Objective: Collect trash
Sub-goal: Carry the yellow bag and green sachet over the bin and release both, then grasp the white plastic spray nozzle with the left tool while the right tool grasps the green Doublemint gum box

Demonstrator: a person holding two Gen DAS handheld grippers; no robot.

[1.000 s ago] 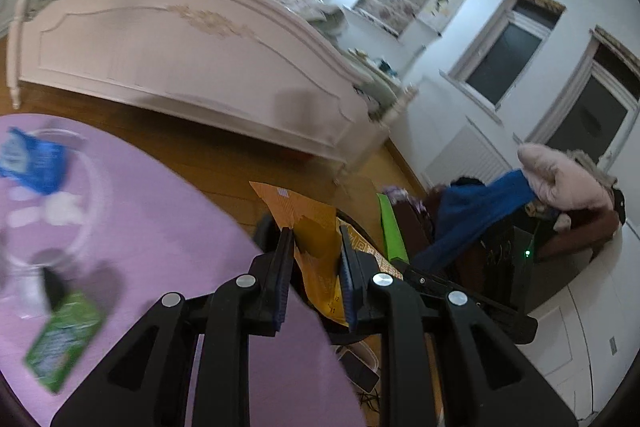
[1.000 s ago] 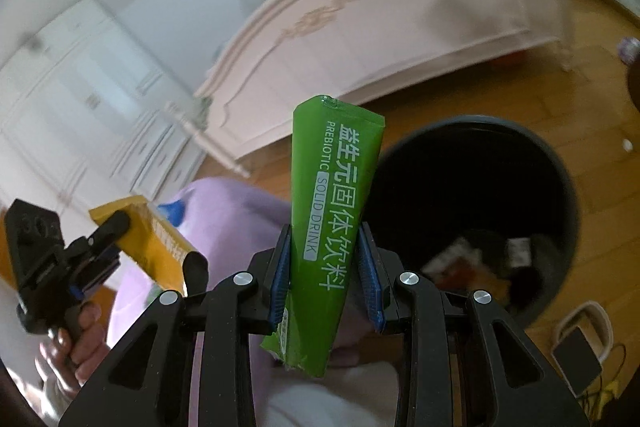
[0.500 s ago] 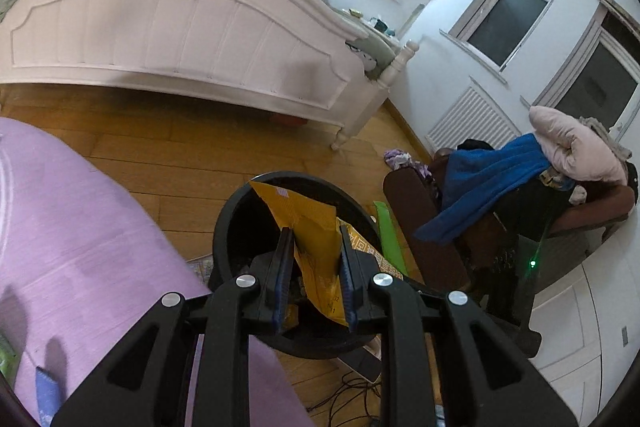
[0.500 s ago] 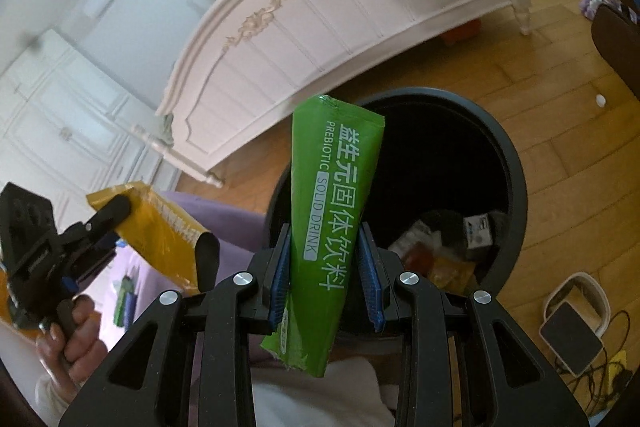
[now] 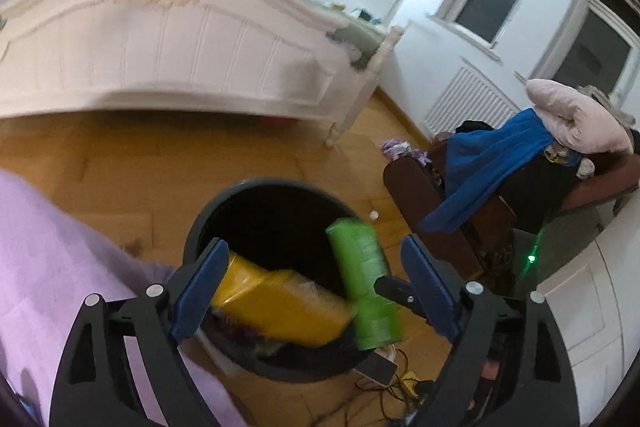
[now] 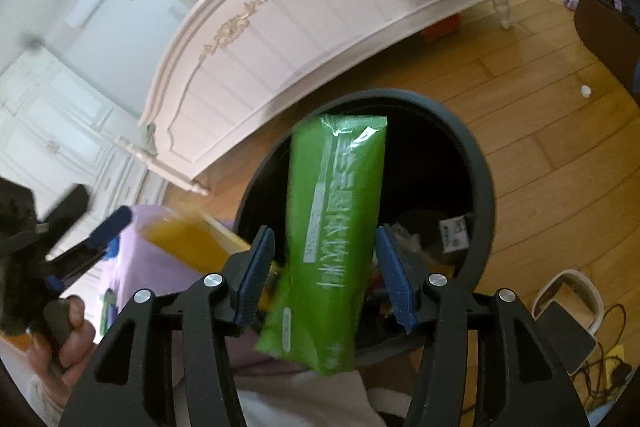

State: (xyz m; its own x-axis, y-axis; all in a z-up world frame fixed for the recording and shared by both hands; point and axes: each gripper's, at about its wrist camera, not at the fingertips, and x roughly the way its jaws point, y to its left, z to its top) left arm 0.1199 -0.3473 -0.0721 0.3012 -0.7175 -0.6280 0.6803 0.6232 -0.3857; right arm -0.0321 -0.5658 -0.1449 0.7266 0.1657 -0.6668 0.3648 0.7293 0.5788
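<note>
Both tongs, pinching a second ago, are opening: left gripper (image 5: 316, 283) frees the yellow packet (image 5: 276, 301), right gripper (image 6: 324, 275) the green sachet (image 6: 332, 223), over the black bin (image 6: 476, 163) below.

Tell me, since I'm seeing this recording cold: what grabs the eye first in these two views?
The bright green packet stands out, blurred between the right gripper, whose jaws are opening with pads clear of it, right over the black trash bin. Beside it the yellow packet tips into the same bin as the left gripper opens wide. Behind both, a white bed footboard fills the background on a wooden floor.
</note>
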